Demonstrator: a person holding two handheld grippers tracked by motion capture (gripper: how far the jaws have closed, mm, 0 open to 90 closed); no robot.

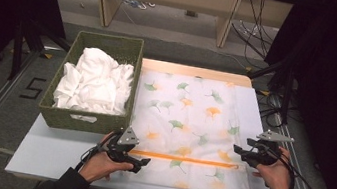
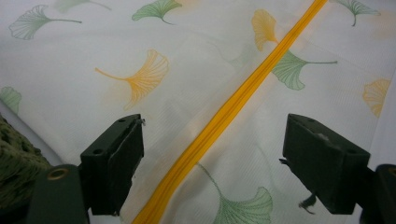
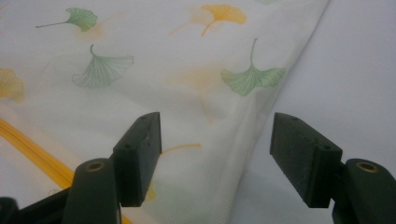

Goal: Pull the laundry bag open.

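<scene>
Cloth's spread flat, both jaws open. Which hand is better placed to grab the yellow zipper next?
Left, probably. The left gripper has its open jaws straddling the yellow zipper on the ginkgo-print cloth. The right gripper is over the cloth's side edge, with the zipper off to one side of its jaws.

The cloth is white with green and orange ginkgo leaves and an orange stripe. The basket is green.
</scene>
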